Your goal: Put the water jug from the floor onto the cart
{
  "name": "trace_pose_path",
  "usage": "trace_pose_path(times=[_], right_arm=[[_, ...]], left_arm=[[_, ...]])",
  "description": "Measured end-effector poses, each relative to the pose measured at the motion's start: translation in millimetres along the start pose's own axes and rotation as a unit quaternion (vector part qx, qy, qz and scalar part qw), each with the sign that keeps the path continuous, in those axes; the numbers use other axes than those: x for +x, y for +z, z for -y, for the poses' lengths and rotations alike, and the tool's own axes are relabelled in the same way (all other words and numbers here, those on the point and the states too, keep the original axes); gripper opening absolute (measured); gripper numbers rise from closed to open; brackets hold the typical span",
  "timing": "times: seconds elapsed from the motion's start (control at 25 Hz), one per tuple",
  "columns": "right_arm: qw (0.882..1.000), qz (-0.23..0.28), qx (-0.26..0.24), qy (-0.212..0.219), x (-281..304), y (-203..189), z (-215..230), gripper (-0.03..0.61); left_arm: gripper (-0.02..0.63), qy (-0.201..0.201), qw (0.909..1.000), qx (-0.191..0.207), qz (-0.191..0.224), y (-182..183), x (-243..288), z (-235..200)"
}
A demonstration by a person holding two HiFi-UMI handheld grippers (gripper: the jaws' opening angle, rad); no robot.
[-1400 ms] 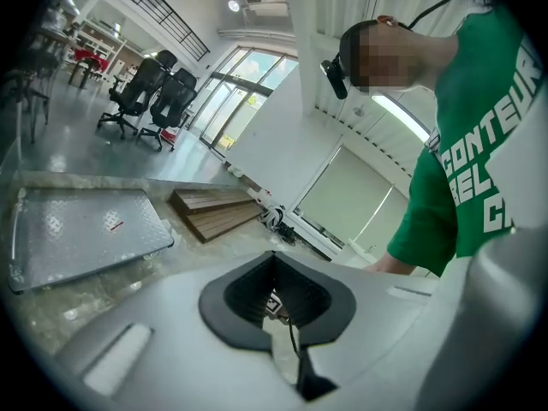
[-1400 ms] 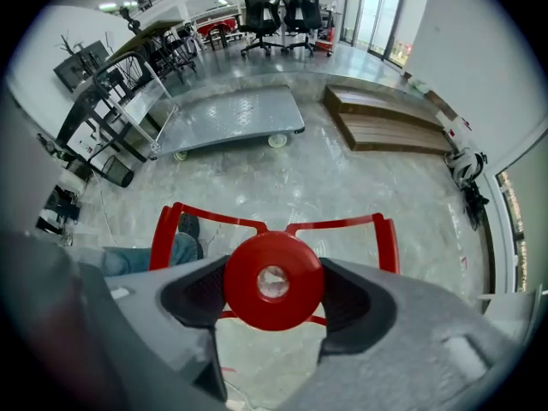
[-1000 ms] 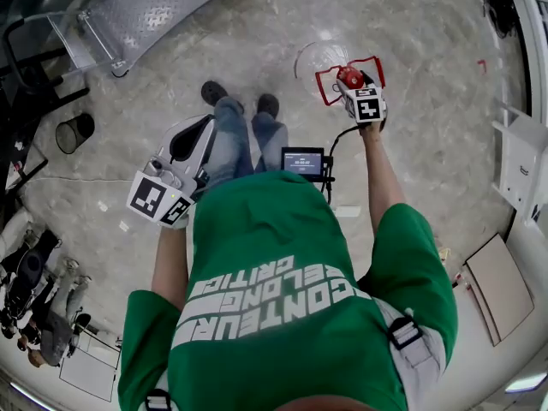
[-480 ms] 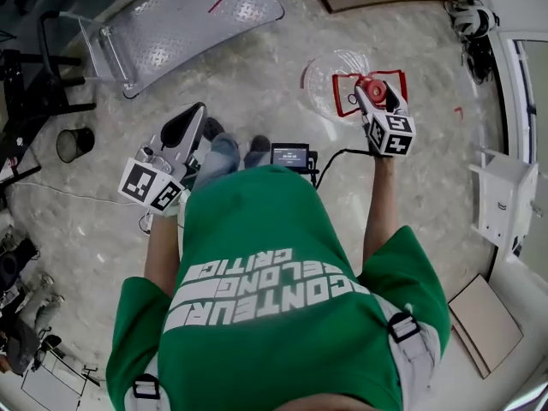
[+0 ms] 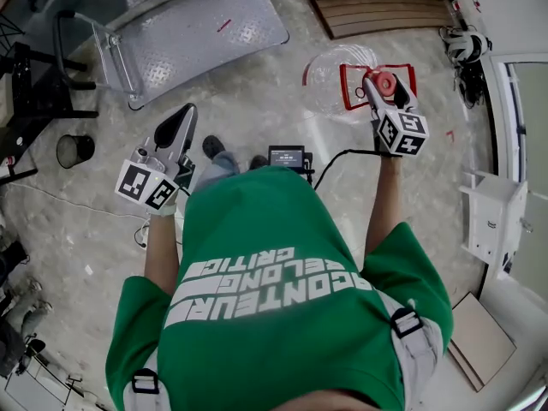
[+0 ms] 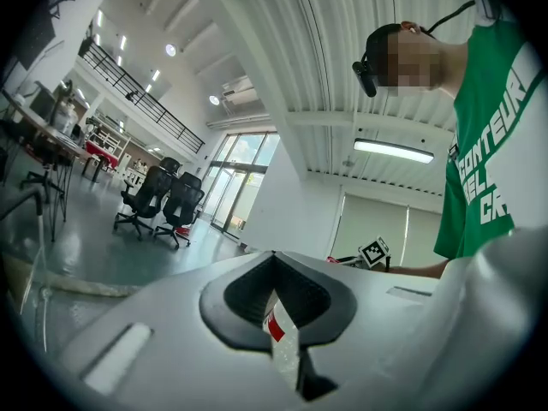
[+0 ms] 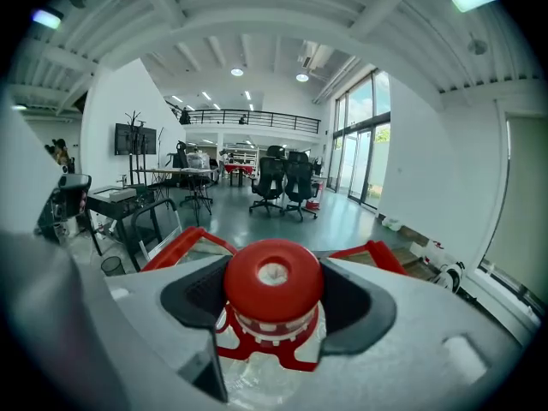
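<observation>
— Item one: jug?
— Jug (image 5: pixel 330 74): clear, with a red cap (image 7: pixel 273 282) and a red handle frame. It hangs under the right gripper (image 5: pixel 383 86) over the floor (image 5: pixel 257 114). It is right of the cart (image 5: pixel 197 32) and well apart from it.
— Right gripper, fingers?
— Closed round the jug's neck, one pad on each side just below the cap.
— Left gripper?
— Left gripper (image 5: pixel 181 122): held at the person's left side, near the cart's edge. Its pads are drawn together to a sliver, with nothing between them.
— Cart?
— Flat metal deck, with the handle at its left end.
</observation>
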State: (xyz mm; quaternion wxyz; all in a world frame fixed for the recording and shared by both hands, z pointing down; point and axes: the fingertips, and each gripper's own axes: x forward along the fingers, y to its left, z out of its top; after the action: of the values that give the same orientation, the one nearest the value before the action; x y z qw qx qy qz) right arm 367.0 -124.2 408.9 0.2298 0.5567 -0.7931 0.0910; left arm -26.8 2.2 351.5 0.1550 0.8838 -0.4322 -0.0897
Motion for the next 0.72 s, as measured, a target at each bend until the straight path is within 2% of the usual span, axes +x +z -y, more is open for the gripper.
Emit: trace_pose_path(times=[0.32, 0.72], right_arm=[[1.0, 0.002, -0.023, 0.011, 40, 34, -22, 0.301], [0.999, 0.007, -0.047, 0.027, 89, 72, -71, 0.299]], left_arm=[[0.015, 0.027, 0.9993, 0.003, 0.025, 19, -13, -54], [0.015, 0.053, 0.9977, 0.006, 0.042, 41, -45, -119]])
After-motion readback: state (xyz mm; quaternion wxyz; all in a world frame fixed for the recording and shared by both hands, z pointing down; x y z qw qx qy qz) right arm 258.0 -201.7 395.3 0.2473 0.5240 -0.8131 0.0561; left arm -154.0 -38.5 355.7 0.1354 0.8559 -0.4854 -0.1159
